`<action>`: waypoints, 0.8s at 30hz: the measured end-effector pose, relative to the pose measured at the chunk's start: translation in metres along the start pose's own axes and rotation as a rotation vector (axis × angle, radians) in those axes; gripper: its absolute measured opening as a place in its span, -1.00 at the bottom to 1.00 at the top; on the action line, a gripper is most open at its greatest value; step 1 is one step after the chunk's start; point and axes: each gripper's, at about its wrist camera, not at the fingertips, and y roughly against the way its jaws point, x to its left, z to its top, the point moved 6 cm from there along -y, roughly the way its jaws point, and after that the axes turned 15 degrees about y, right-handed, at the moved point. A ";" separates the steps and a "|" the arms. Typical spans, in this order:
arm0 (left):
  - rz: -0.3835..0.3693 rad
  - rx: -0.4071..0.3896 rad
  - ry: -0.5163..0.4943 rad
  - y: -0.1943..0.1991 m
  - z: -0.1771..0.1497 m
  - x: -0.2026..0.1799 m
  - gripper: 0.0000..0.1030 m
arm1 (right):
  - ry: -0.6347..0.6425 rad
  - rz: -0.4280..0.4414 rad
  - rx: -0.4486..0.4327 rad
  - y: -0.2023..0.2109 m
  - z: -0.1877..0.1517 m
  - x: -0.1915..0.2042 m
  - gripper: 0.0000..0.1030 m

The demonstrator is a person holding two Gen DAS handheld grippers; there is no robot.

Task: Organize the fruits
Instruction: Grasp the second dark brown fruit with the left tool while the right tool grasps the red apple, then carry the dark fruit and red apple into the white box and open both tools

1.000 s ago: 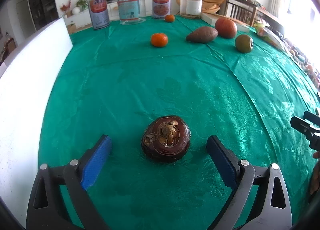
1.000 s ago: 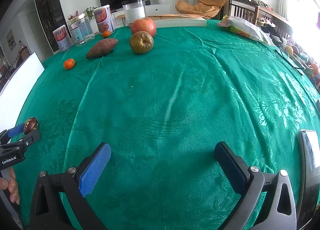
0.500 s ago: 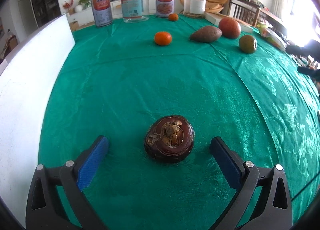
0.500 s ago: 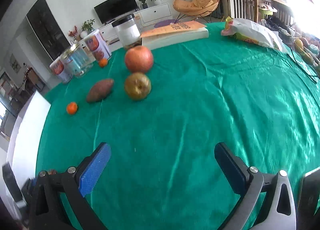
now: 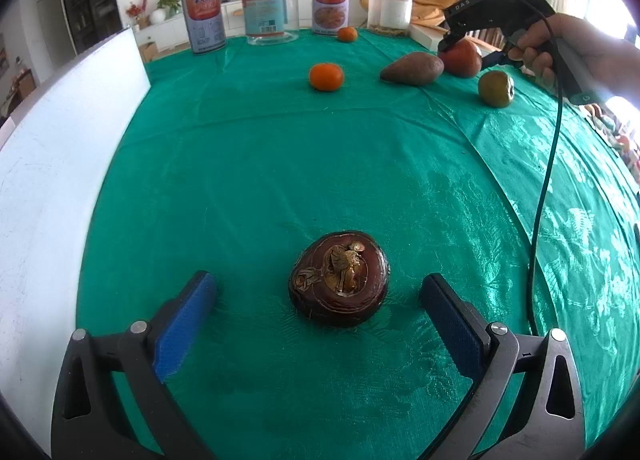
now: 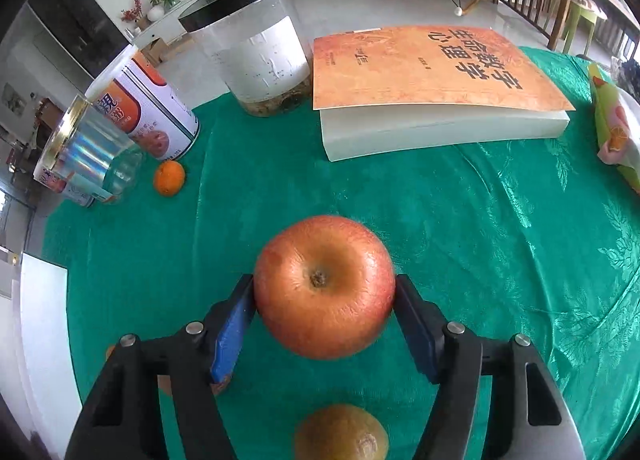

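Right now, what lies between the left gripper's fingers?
In the left wrist view, the dark brown fruit sits on the green cloth between the left gripper's open fingers, touching neither.

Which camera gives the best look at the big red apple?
The right wrist view: the red apple fills the centre between the right gripper pads, stem end facing the camera. The left wrist view shows it small, far off, and partly hidden by that gripper.

- Left gripper [image 5: 318, 292]: black angular frames are fitted with blue pads and silver screws.
- Right gripper [image 6: 324, 300]: the same black frame and blue pads are seen; a black handle and dark green cable [image 5: 546, 188] are attached.
- Right hand [image 5: 576, 56]: bare skin is shown.
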 end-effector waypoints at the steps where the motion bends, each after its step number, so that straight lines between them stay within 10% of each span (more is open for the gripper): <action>1: 0.000 0.000 0.000 0.000 0.000 0.000 0.99 | 0.003 -0.019 -0.026 0.009 -0.001 -0.002 0.30; 5: 0.000 0.000 0.000 0.000 0.000 0.000 0.99 | 0.078 -0.065 -0.192 0.078 -0.017 -0.001 0.30; 10: 0.000 0.000 0.001 0.000 0.000 0.000 0.99 | 0.177 0.026 -0.158 0.140 -0.108 0.039 0.31; 17: 0.000 0.000 0.001 0.000 0.000 0.000 0.99 | 0.136 0.031 -0.157 0.119 -0.267 0.091 0.31; 24: 0.000 0.001 0.001 -0.001 0.000 0.000 0.99 | 0.158 -0.114 -0.281 0.103 -0.298 0.102 0.57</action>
